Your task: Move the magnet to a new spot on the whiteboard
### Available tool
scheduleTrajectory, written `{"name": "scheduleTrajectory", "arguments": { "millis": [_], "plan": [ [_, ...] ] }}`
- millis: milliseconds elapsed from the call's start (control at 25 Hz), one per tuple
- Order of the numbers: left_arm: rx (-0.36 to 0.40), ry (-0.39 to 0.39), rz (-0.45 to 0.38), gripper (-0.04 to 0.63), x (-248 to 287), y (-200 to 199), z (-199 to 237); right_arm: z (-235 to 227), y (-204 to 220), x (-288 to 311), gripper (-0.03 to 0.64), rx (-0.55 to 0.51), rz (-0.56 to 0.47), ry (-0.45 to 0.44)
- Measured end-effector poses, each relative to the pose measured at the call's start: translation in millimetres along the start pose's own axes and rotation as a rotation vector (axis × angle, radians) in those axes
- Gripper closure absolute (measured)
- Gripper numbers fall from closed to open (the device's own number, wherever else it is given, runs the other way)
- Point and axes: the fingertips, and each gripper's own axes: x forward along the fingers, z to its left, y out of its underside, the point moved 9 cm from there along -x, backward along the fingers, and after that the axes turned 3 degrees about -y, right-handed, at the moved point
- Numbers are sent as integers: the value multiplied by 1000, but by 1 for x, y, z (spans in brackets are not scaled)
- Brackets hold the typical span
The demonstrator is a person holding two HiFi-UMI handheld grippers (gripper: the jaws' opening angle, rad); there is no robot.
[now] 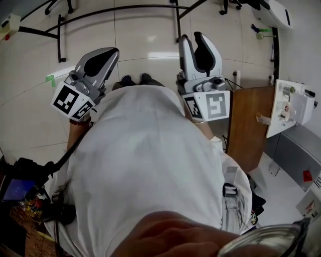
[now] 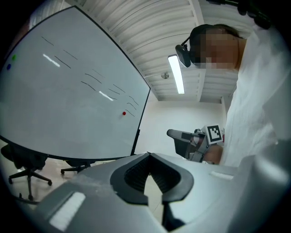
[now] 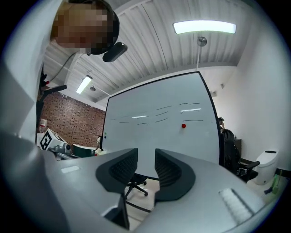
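Observation:
A small red magnet (image 2: 124, 113) sticks to the right part of the large whiteboard (image 2: 68, 104), which stands some way off. In the right gripper view the magnet (image 3: 183, 125) sits right of centre on the whiteboard (image 3: 150, 136), among thin pen strokes. Both grippers are held in front of the person's chest, far from the board. My left gripper (image 2: 148, 155) has its jaws meeting at the tips and holds nothing; the head view shows it at the left (image 1: 99, 61). My right gripper (image 3: 145, 154) stands open with an empty gap, on the right of the head view (image 1: 199, 49).
Green and blue dots (image 2: 11, 62) mark the board's far left edge. Black office chairs (image 2: 27, 169) stand below the board, one (image 3: 135, 185) just beyond the right jaws. A brown table (image 1: 248, 125) lies at the right, and a black tubular frame (image 1: 115, 11) crosses the floor ahead.

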Motion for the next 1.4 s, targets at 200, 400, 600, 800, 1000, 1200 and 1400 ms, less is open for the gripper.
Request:
{"name": "scheduleTrajectory", "arguments": {
  "millis": [200,400,600,800,1000,1200,1400],
  "plan": [
    [123,-25,65,594,33,-12,-18,-44,-15,-15,500,-57,-41,67],
    [101,74,47,594,64,-13,-50,-78,0,-52,503,-82,1,120],
    [138,107,40,594,58,-23,-50,-71,-4,-37,505,-92,-15,96],
    [105,102,31,594,49,-19,-45,-45,-8,-17,505,-73,-47,-7],
    [122,116,30,594,47,-19,-53,-38,-6,-19,509,-64,-27,-49],
    [125,116,31,593,40,-17,-42,-20,1,-7,522,-61,3,-109],
    [93,50,18,592,19,-17,-16,-12,4,1,522,-71,21,-107]
  ]
}}
